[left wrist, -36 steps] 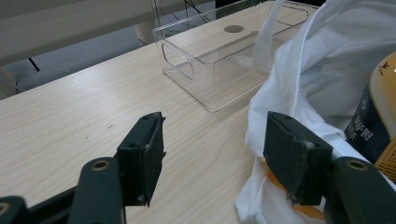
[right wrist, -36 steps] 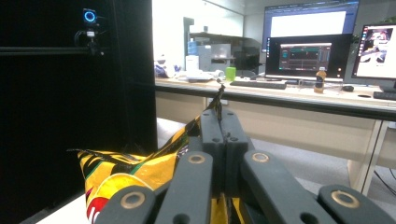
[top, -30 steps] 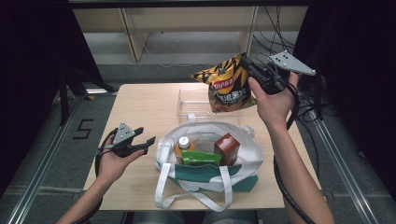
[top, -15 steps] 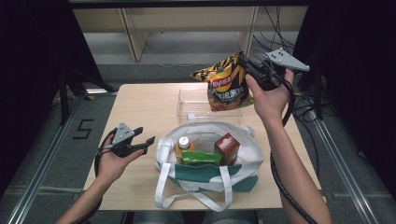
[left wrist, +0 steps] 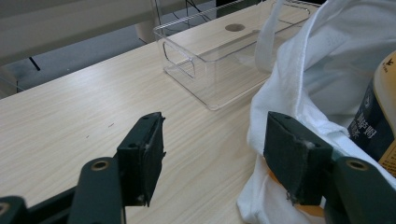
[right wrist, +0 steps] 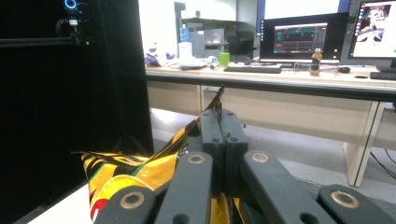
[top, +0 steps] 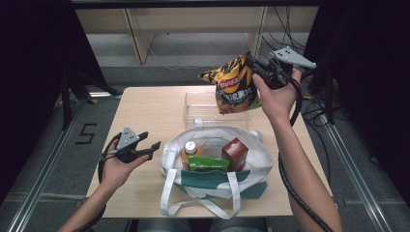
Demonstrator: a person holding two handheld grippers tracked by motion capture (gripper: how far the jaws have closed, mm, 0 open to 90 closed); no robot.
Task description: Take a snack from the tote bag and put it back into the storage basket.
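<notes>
Chip bag (right wrist: 135, 175) bottom beyond picture's lower edge

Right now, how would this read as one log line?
right gripper: shut on chip bag, above clear bin | left gripper: open beside tote bag

We find the bag (top: 212, 159) at the near middle of the worktop (top: 145, 116), with a bottle (top: 190, 150) and cartons (top: 234, 152) in it. The clear tray (top: 203, 104) lies behind it; the crisp packet (top: 232, 84) hangs above the tray.
</notes>
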